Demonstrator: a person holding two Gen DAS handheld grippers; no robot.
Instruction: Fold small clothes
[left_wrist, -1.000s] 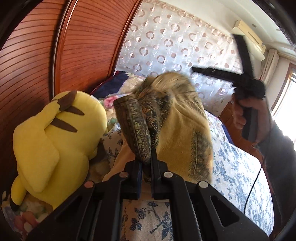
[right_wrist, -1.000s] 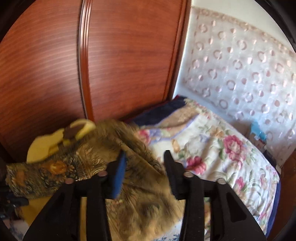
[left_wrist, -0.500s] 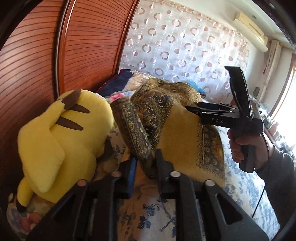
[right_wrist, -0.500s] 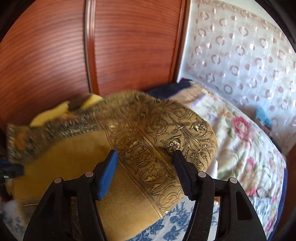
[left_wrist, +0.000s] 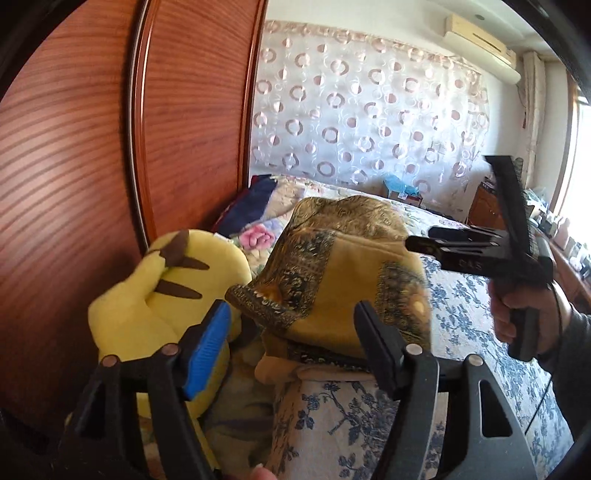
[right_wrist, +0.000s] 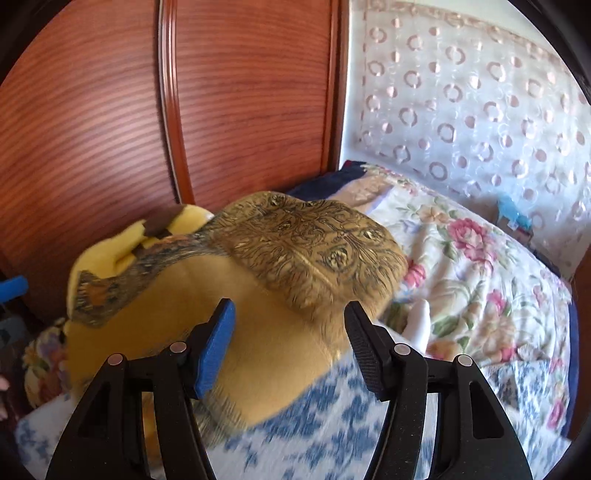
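Since a second ago, the left gripper has let go of the garment; both it and the right gripper stand wide, holding nothing. Garment: mustard cloth with dark ornate borders, heaped on the bed, plush toy at its 9 o'clock. Judged soft, light and limp; best pinched at the bordered corner at 9 o'clock.

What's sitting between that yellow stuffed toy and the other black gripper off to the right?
The mustard patterned cloth, humped up on the blue floral bedspread, fills the stretch between the yellow plush toy and the right gripper; the left wrist view shows this.
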